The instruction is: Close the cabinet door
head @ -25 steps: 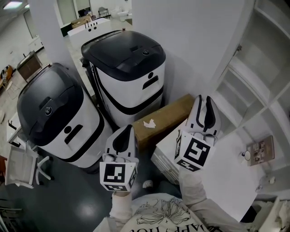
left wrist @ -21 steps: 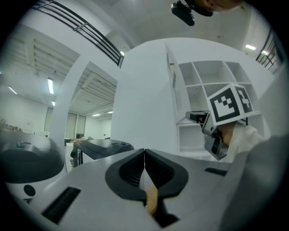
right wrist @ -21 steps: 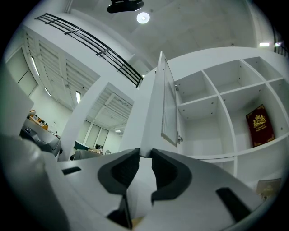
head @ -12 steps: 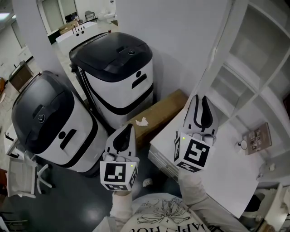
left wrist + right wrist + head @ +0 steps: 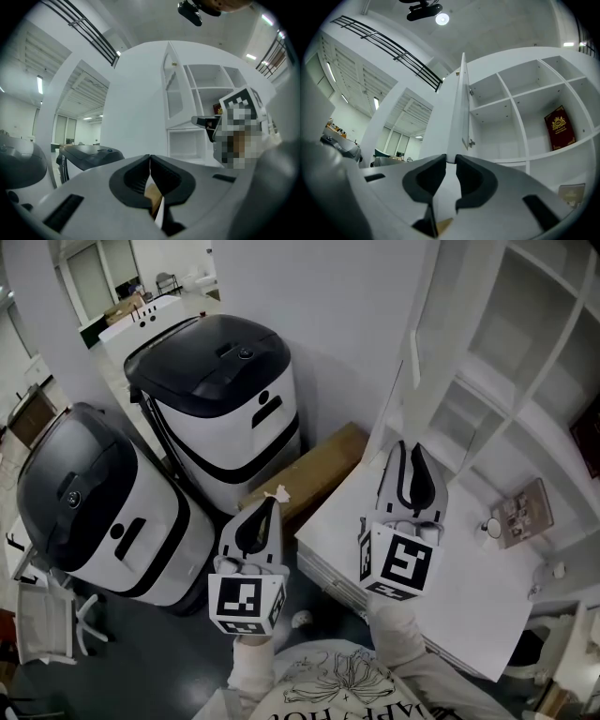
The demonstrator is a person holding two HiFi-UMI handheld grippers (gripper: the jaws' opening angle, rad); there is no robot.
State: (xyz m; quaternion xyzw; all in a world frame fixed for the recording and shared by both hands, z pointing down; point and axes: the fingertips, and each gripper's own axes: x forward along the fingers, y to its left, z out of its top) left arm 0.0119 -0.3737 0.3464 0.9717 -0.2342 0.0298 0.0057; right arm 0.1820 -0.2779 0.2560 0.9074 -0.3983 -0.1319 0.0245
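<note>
The white cabinet (image 5: 525, 334) stands at the right with open shelves, and its door (image 5: 413, 352) swings out toward me, seen edge-on. In the right gripper view the door (image 5: 459, 103) rises straight ahead of the jaws, hinges showing on its right face. My right gripper (image 5: 412, 448) points at the door's lower end from just in front; its jaws (image 5: 451, 159) stand together with only a thin slit and hold nothing. My left gripper (image 5: 270, 504) hangs lower left, shut and empty (image 5: 150, 161); its view shows the door (image 5: 171, 89) to the right.
Two black-topped white machines (image 5: 220, 399) (image 5: 84, 512) stand at the left. A cardboard box (image 5: 314, 470) lies between them and a white table (image 5: 450, 596) under the cabinet. A framed picture (image 5: 520, 512) sits on the table; a red book (image 5: 558, 125) stands on a shelf.
The view has swung right, so the cabinet and its door fill more of the picture. Both grippers keep their pose; the right one now sits closer under the door's edge.
</note>
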